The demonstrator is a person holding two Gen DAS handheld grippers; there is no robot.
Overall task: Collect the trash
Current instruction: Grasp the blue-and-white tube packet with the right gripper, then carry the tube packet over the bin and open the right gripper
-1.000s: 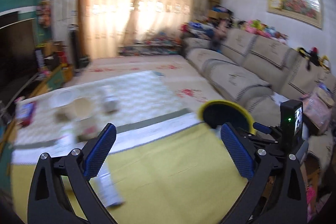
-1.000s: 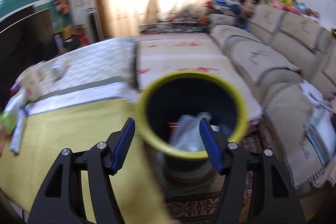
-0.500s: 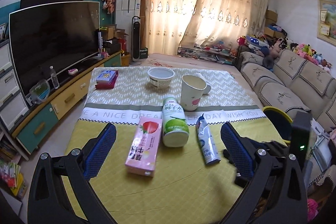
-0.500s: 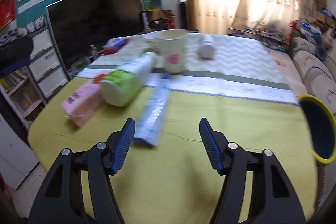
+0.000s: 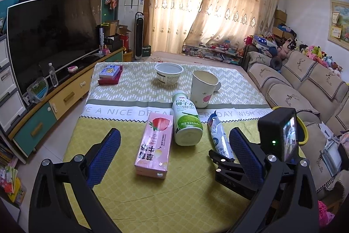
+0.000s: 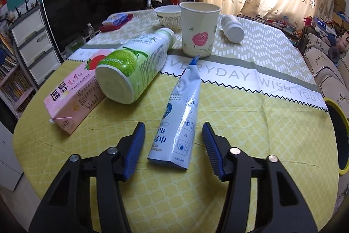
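Observation:
Trash lies on the yellow tablecloth [image 5: 152,193]: a pink strawberry carton [image 5: 154,145] [image 6: 74,93], a green and white bottle on its side [image 5: 186,121] [image 6: 135,67], a flattened blue and white pouch [image 5: 219,138] [image 6: 182,115], a paper cup [image 5: 204,88] [image 6: 199,30], a white bowl [image 5: 169,73] [image 6: 168,16] and a small white bottle [image 6: 232,28]. My right gripper [image 6: 173,147] is open, its fingers either side of the pouch's near end. My left gripper [image 5: 174,156] is open and empty above the carton. The yellow-rimmed bin [image 6: 339,134] [image 5: 303,132] stands at the table's right edge.
A small box on a red book [image 5: 110,74] lies at the far left of the table. A TV [image 5: 52,36] on a low cabinet stands to the left, a sofa [image 5: 305,88] to the right. Curtains hang at the back.
Both views have swung left from the bin and sofa to the table. My right gripper has come low over the pouch and now straddles its near end. Both grippers stay open.

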